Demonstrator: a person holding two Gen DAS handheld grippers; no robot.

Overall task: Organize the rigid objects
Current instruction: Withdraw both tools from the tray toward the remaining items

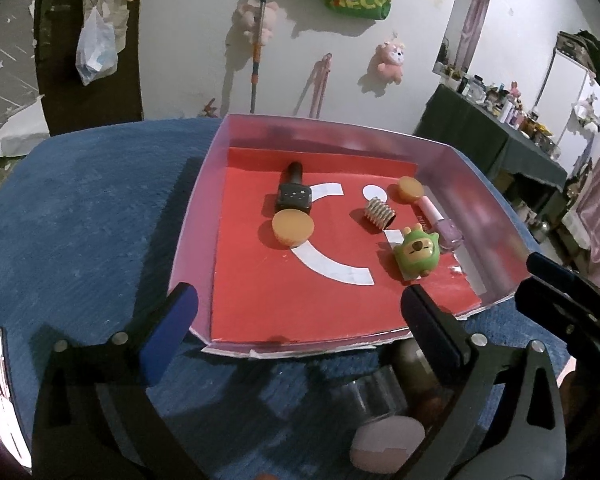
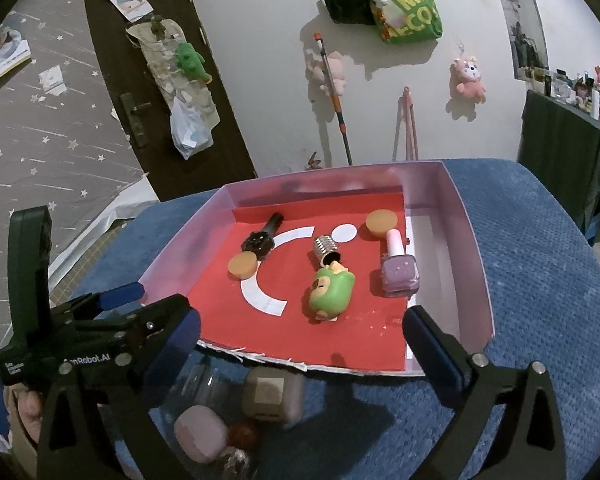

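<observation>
A pink-walled tray (image 1: 196,216) (image 2: 466,240) with a red floor lies on a blue cloth. Inside it are a black watch (image 1: 293,194) (image 2: 260,242), two orange discs (image 1: 293,226) (image 2: 381,222), a ribbed silver screw base (image 1: 378,214) (image 2: 326,248), a green toy (image 1: 416,252) (image 2: 332,288) and a lilac nail polish bottle (image 1: 440,226) (image 2: 398,274). My left gripper (image 1: 300,300) stands open over the tray's near edge, holding nothing. Beside it, my right gripper (image 2: 302,320) is open too, with nothing between its fingers.
On the blue cloth (image 1: 80,220) in front of the tray lie a pink case (image 2: 200,432), a beige case (image 2: 274,398), a clear jar (image 2: 204,384) and a brown ball (image 2: 242,434). A white wall with hung toys and bags rises behind.
</observation>
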